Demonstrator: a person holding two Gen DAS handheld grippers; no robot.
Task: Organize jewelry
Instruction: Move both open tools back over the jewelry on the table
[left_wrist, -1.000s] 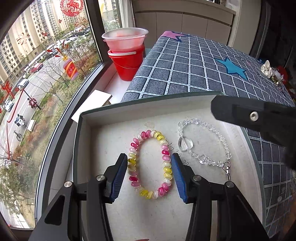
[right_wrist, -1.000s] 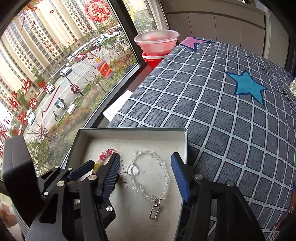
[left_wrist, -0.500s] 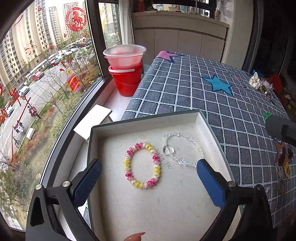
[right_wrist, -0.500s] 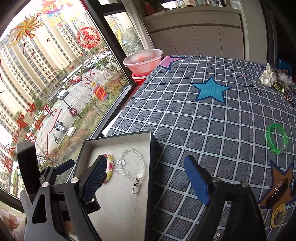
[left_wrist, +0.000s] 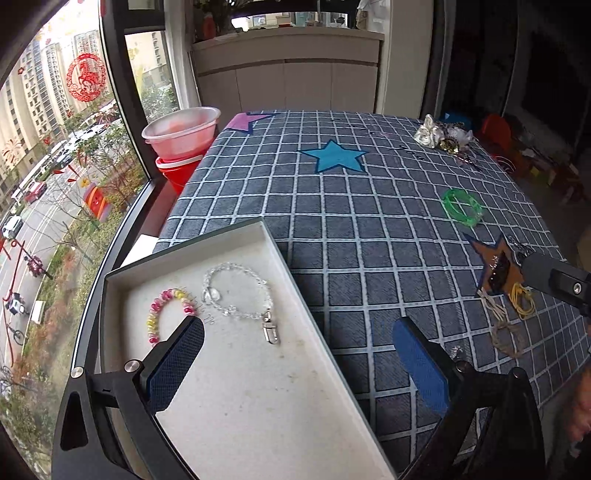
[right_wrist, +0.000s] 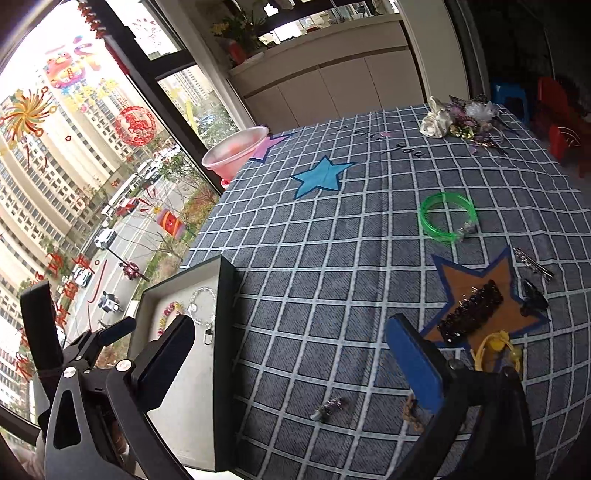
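Observation:
A shallow box (left_wrist: 258, 406) with a white lining sits at the table's left edge; it also shows in the right wrist view (right_wrist: 225, 295). In it lie a pink-and-yellow bead bracelet (left_wrist: 162, 306) and a clear crystal bracelet (left_wrist: 236, 295) with a metal clasp. My left gripper (left_wrist: 295, 365) is open and empty above the box's right rim. My right gripper (right_wrist: 291, 362) is open and empty above the checked cloth. A green bangle (right_wrist: 447, 218) (left_wrist: 461, 206), a dark beaded hair clip (right_wrist: 469, 314) and a yellow cord piece (right_wrist: 495, 350) lie on the cloth to the right.
A pile of flower-like ornaments (right_wrist: 458, 122) sits at the table's far right. A pink bowl on a red bucket (left_wrist: 181, 136) stands on the window sill. Small metal pieces (right_wrist: 328, 406) and a silver hair pin (right_wrist: 535, 262) lie on the cloth. The window runs along the left.
Both grippers opened wide and pulled back and up from the box, turning right. The two bracelets stay in the box; more of the table's right side is now in view.

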